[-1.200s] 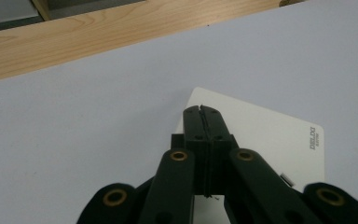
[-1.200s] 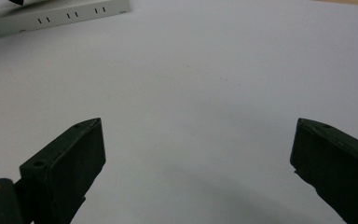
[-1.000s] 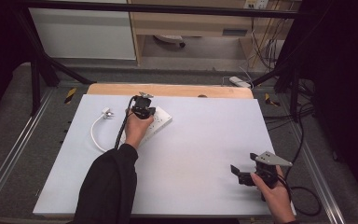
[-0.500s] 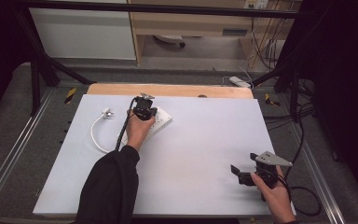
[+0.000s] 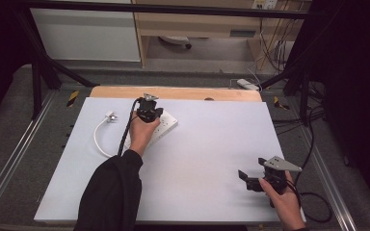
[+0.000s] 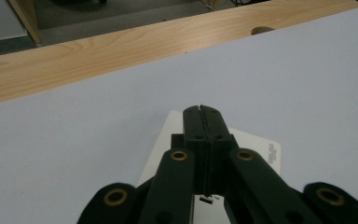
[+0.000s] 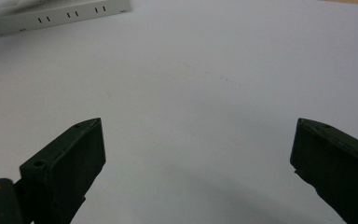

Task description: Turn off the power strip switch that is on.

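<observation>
A white power strip (image 5: pixel 166 126) lies at the back left of the white table (image 5: pixel 212 139). Its white cable (image 5: pixel 98 140) loops to the left and ends in a plug (image 5: pixel 110 116). My left gripper (image 5: pixel 150 113) is over the near end of the strip, and in the left gripper view its jaws (image 6: pixel 200 110) are pressed together above the strip (image 6: pixel 257 150) with nothing between them. My right gripper (image 5: pixel 252 173) hovers at the table's front right, open and empty (image 7: pixel 198 140). The strip (image 7: pixel 60 14) lies far ahead of it.
A wooden board (image 5: pixel 173 93) runs along the table's far edge. Black frame posts (image 5: pixel 38 72) stand at the back corners. A black cable (image 5: pixel 318 207) trails off the right gripper at the front right.
</observation>
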Demonstrator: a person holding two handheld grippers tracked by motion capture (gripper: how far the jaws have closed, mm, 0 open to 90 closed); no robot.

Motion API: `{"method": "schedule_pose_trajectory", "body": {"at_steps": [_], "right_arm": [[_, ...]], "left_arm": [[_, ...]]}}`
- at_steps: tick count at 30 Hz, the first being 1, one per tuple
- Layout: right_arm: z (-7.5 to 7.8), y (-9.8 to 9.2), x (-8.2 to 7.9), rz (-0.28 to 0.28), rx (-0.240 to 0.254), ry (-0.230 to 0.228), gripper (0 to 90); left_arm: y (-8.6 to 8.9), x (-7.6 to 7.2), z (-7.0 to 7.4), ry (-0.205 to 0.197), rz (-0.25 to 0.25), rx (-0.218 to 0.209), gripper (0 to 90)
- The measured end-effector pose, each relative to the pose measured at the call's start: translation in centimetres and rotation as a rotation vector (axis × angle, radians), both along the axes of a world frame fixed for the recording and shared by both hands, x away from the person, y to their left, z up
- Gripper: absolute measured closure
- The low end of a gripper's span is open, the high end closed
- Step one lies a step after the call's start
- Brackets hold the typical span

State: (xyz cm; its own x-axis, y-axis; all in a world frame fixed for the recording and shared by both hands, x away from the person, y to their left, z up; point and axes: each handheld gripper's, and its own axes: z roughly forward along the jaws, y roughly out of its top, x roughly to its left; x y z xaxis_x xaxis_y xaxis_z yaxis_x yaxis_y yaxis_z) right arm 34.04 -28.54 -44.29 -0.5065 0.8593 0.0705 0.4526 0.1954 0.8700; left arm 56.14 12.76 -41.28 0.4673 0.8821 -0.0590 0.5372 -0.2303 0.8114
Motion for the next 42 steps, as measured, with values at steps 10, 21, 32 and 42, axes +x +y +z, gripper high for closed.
{"method": "schedule_pose_trajectory", "body": {"at_steps": [10, 21, 32, 42], "right_arm": [[-0.1, 0.1, 0.0, 0.002, -0.005, 0.005, 3.7], [0.0, 0.1, 0.0, 0.002, -0.004, 0.001, 3.6], [0.1, 0.1, 0.0, 0.001, -0.004, -0.002, 3.6], [0.1, 0.1, -0.1, 0.006, 0.002, -0.004, 3.6]], "left_arm": [[0.3, -0.4, 0.6, -0.056, -0.016, -0.049, 90.0], [1.2, -0.7, 1.9, -0.107, 0.0, -0.067, 90.0], [2.7, -0.8, 2.8, -0.126, 0.009, -0.115, 90.0], [3.1, -1.0, 3.9, -0.16, 0.026, -0.115, 63.7]]}}
